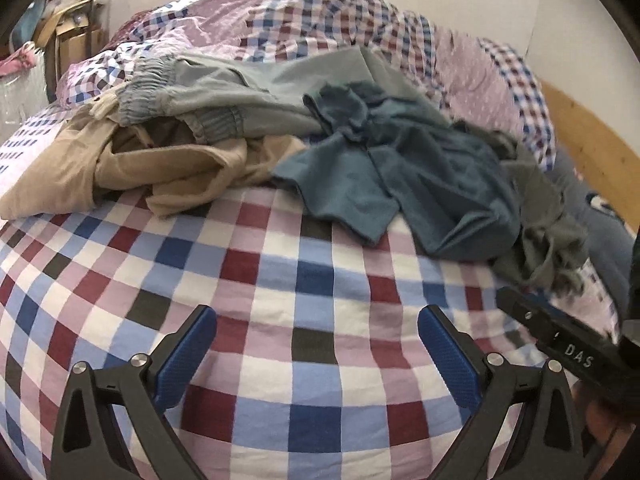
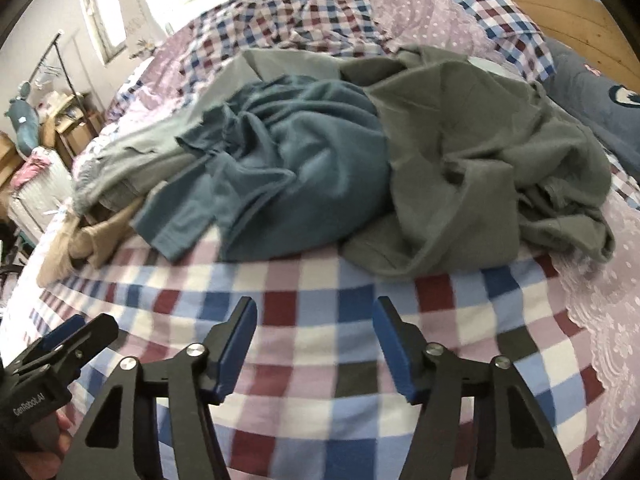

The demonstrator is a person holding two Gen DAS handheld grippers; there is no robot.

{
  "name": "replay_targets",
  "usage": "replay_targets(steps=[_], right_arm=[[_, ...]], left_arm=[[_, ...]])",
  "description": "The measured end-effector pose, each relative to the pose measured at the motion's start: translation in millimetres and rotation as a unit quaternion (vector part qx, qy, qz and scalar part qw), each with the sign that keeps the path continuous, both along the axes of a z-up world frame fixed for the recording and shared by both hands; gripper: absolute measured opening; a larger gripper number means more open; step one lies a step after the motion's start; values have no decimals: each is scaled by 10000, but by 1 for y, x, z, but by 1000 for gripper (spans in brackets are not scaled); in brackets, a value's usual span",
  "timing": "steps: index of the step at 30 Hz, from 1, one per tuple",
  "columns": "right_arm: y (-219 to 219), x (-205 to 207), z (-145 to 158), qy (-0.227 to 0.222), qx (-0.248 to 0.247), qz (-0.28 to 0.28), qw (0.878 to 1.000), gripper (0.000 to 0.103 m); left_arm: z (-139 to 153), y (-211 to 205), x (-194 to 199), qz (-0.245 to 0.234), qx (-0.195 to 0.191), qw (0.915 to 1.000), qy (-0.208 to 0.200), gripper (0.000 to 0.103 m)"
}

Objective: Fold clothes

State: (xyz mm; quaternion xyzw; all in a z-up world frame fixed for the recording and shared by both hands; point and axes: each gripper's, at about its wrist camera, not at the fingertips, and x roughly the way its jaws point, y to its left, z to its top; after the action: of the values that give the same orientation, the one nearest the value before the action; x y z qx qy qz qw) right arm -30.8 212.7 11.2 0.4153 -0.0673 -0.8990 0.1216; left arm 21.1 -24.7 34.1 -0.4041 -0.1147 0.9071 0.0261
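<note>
Two wrist cameras look along hand-held grippers over a bed covered in a checked sheet (image 1: 312, 280). No folding shows as done: every garment lies crumpled in one loose heap, and the bare stretch of sheet in front of both grippers holds no folded piece. By the look of it, the whole task is still ahead.

The left gripper (image 1: 318, 344) has its blue-padded fingers spread wide, holding nothing, hovering over bare sheet. Straight ahead of it, past the open sheet, lies a teal T-shirt (image 1: 400, 176), one sleeve pointing back toward the gripper. Ahead and to its left sits a tan garment (image 1: 132, 168), with pale grey-green trousers (image 1: 224, 96) (elastic waistband visible) lying over its far side. Ahead and to its right, an olive-grey shirt (image 1: 548, 216) trails off the teal one.

The right gripper (image 2: 316, 340) is likewise spread and empty. The olive-grey shirt (image 2: 480, 168) bunches ahead and slightly right of it, the nearest hem just beyond the fingertips; the teal T-shirt (image 2: 288, 176) lies ahead and slightly left, touching the olive one. Either could plausibly be picked first.
</note>
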Motion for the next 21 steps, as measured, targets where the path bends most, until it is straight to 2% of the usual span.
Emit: replay_targets(steps=[6,13,21], right_arm=[[-20,-11,3,26,-94,170,9998,55],[-24,-27,8,-59,-506,119,9986,54],[-41,-42,8,-135,-504,104,9986,54]], left_arm=[[3,-8,-5,22,397,9992,14,102],[7,-14,-3,-1,821,9966,-22,102],[9,-25,-5,64,1189,9929,-61,102]])
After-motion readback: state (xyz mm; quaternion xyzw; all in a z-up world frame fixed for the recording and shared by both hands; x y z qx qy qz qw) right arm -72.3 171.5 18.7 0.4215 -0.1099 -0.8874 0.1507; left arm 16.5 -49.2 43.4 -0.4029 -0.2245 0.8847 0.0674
